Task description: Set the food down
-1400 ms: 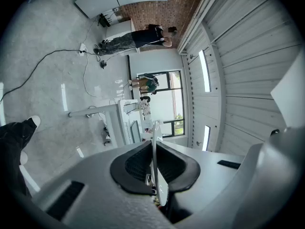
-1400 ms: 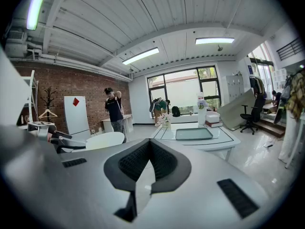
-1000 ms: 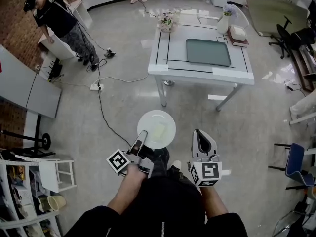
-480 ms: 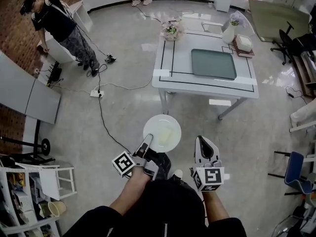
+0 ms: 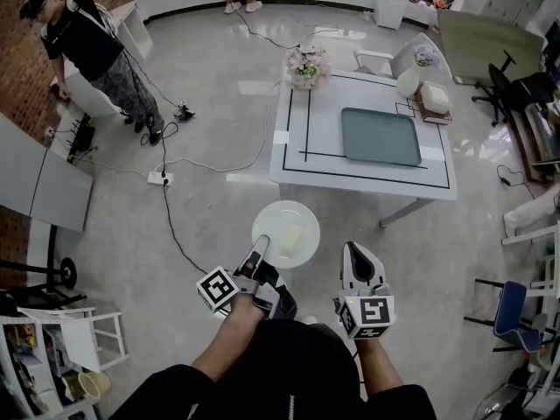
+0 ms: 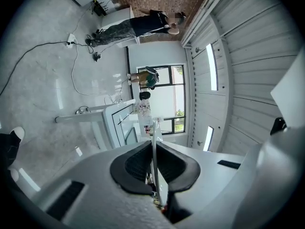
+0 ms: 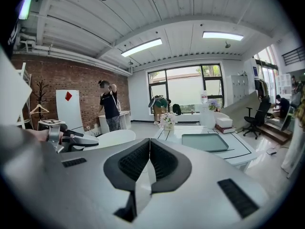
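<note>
The left hand-held gripper pinches the 7 o'clock rim of the white plate bearing the pale food, the right hand-held gripper is pressed together and empty beside it, and the counter with its tray lies well apart at 1 o'clock.

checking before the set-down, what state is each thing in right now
left tool, shut on the plate's rim
right tool, shut, empty
plate, held in the air, not yet on the table
food, lying on the plate
tray, empty, flat on the table
</note>
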### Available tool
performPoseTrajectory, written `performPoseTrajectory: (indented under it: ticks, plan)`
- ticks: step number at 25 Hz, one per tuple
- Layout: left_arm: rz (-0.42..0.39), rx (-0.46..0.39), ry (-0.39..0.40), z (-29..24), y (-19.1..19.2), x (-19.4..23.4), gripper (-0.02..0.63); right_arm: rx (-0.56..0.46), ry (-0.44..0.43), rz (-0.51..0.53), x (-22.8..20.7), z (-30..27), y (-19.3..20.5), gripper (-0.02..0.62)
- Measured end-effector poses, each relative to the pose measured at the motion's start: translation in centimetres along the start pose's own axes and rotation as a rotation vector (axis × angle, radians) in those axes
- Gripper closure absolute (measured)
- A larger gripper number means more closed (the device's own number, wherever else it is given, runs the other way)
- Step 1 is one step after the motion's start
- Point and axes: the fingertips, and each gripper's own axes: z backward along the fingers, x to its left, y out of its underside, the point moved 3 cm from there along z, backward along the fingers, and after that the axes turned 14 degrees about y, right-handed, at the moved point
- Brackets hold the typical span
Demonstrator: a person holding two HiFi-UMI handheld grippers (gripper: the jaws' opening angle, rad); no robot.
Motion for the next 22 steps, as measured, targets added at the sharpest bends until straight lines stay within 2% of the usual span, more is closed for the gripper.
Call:
performPoseTrajectory:
  ticks: [10, 22]
  plan:
    - [0.019, 0.019, 0.001, -1.9, -5.0, 1.4, 0.586, 0.004, 0.035, 0.013, 3.0, -3.4, -1.5, 0.586]
    - [0.034, 0.022, -0.006, -3.4, -5.9, 2.8, 0.584, 0.01, 0.052, -0.002, 3.1, -4.9, -1.7, 0.584]
